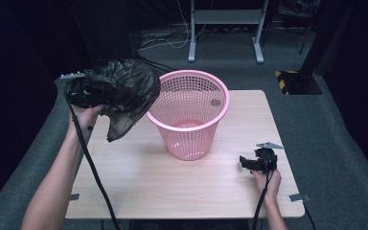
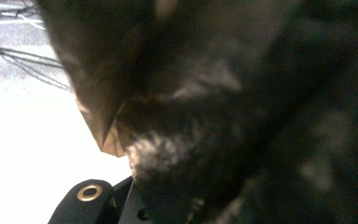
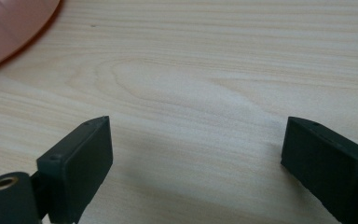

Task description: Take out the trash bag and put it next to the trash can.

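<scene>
Work in hand: lining the pink basket [image 1: 190, 112] with the black plastic bag [image 1: 124, 93], as far as I can judge from how things lie.
Bag: bunched up and hanging from the left tool [image 1: 84, 92], held in the air to the left of the basket, its upper part just at the basket's near-left rim and a loose corner dangling toward the counter [image 1: 139, 184]. In the left gripper view the bag [image 2: 223, 112] is a dark, blurred mass right in front of the camera.
Left tool: clamped on the bag (the jaws themselves are buried in the plastic, so the grip is read from the bag hanging off it).
Right tool: down low at the right side of the counter [image 3: 214, 70], well apart from the basket; in the right gripper view the right tool [image 3: 193, 161] has its jaws standing wide with bare wood between them, holding nothing.
Basket: upright at the middle of the counter, with no liner inside.
Done: bag picked up and brought next to the basket.
Left: open the bag's mouth, probably with both tools, lower it into the basket, and fold the edge over the rim.
</scene>
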### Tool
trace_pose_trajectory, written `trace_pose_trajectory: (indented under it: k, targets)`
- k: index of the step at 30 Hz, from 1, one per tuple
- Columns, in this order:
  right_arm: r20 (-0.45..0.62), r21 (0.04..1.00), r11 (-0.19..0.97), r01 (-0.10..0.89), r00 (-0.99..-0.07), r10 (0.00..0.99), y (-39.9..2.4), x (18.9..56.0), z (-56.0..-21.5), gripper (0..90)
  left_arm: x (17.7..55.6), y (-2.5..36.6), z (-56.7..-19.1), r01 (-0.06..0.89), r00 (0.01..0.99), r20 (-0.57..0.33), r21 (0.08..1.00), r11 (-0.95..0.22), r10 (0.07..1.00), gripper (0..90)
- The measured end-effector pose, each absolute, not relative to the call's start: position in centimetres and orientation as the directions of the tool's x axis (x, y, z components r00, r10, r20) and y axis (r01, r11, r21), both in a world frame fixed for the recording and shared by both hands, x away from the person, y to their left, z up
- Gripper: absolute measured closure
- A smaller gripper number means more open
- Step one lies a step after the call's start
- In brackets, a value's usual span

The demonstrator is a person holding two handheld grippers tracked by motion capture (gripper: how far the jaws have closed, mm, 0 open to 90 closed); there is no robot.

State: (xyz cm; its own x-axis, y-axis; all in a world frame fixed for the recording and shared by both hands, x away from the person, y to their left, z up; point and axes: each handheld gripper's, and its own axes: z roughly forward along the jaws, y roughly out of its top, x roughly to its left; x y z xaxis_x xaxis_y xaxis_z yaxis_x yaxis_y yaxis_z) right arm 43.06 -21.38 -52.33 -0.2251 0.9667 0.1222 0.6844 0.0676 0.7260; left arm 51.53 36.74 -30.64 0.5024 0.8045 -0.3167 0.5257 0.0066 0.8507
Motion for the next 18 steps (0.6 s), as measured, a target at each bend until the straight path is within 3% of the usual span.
trace_pose_trajectory:
  k: [9,18]
  targets:
    - [0.117,0.731,0.068,0.679,-0.224,0.968,-21.4,42.9,-52.4,7.7,52.1,37.8,-35.8,0.601,0.43,-0.363,0.798,0.038,0.826,81.8]
    - [0.126,0.735,0.06,0.675,-0.223,0.967,-21.5,42.8,-52.4,7.9,53.7,36.8,-45.7,0.73,0.337,-0.37,0.683,0.008,0.866,81.6]
